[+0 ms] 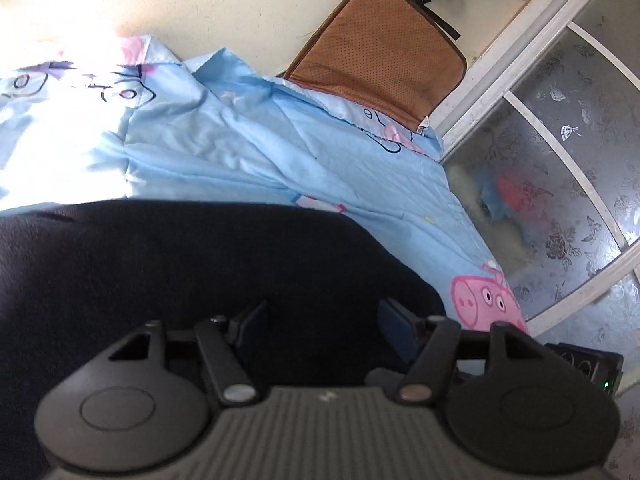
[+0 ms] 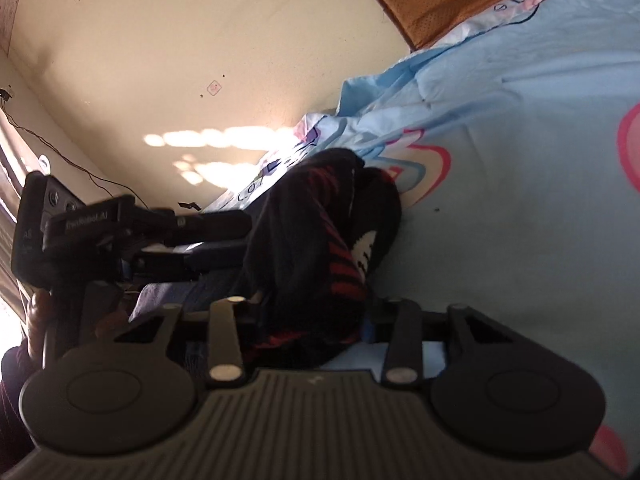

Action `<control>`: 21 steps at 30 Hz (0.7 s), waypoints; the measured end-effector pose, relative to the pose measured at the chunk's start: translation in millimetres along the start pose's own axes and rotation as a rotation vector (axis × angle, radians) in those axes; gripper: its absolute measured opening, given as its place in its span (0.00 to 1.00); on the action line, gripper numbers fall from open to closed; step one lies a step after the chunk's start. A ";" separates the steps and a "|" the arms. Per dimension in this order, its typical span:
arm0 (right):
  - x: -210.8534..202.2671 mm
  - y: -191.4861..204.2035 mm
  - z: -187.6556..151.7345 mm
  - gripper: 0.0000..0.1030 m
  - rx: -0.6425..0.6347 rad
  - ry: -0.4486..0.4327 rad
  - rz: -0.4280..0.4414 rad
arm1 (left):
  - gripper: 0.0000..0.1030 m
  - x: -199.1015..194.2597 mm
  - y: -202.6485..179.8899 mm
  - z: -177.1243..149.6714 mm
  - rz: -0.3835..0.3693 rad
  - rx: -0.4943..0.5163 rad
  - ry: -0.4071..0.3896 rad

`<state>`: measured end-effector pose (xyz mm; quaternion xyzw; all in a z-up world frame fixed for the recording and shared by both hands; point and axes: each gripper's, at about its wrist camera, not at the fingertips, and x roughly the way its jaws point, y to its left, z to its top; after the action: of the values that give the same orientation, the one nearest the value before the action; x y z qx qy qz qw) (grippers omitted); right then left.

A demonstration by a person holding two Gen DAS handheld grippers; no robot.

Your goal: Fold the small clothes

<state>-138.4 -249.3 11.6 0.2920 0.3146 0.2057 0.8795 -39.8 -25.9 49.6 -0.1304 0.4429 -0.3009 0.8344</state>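
Two tongs work one small dark knitted garment with red stripes and a white motif [image 2: 320, 248], which lies bunched on the pale blue cartoon-print quilt [image 1: 248, 148] covering the bed.

From the right wrist view, the right tongs [image 2: 316, 312] stand wide apart with the garment's near end heaped between them; cloth hides the pads, so whether they touch it I cannot tell, but they look spread rather than clamped. From the left wrist view, the left tongs [image 1: 324, 316] are likewise spread, their blue pads [image 1: 394, 314] well apart over a broad stretch of dark cloth that fills the lower frame. In the right wrist view the left tool reaches in from the left, and its tips vanish into the garment's far side.

My judgement is that the two tools flank the piece from opposite sides so one can pin while the other draws an edge over.

Its long axis runs away from the right camera, toward the sunlit cream wall [image 2: 160, 60], with the white motif facing the open quilt on the right. The piece is humped and creased, not flat, so folding appears barely under way.

Beyond it, a brown perforated cushion [image 1: 384, 60] leans against the wall at the quilt's far edge, beside a patterned frosted-glass panel [image 1: 568, 184].
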 end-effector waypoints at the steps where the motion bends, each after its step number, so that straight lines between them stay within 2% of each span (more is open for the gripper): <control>1: 0.1 3.2 -3.2 0.37 -0.002 -0.012 0.010 | 0.67 -5.1 -1.9 3.4 0.003 0.011 -0.009; 4: -7.1 22.5 -6.9 0.34 -0.079 -0.081 0.012 | 0.82 -21.4 -11.3 17.9 -0.006 0.045 -0.033; 8: -10.4 63.7 -11.2 0.34 -0.266 -0.153 -0.032 | 0.88 -30.0 -36.3 35.4 0.009 0.139 -0.028; 12: -2.2 106.9 -26.8 0.34 -0.494 -0.186 -0.083 | 0.92 -26.9 -56.1 39.6 0.039 0.237 0.018; 15: 7.4 132.5 -40.8 0.34 -0.637 -0.194 -0.108 | 0.98 -24.5 -63.6 32.6 0.121 0.310 0.052; 18: 16.4 146.0 -49.5 0.34 -0.715 -0.191 -0.114 | 0.97 -25.9 -51.8 25.2 0.189 0.325 0.074; 19: 19.4 149.4 -51.7 0.34 -0.735 -0.186 -0.115 | 0.92 -26.2 -45.6 23.7 0.201 0.315 0.079; 20: 22.5 153.4 -55.0 0.34 -0.766 -0.181 -0.120 | 0.87 -26.6 -37.2 21.7 0.223 0.307 0.082; 21: 25.3 157.7 -58.8 0.35 -0.797 -0.181 -0.125 | 0.68 -27.6 -29.9 20.0 0.248 0.305 0.078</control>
<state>-188.0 -95.4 64.9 -0.0744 0.1487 0.2311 0.9586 -46.8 -33.3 93.8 0.0648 0.4368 -0.2640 0.8575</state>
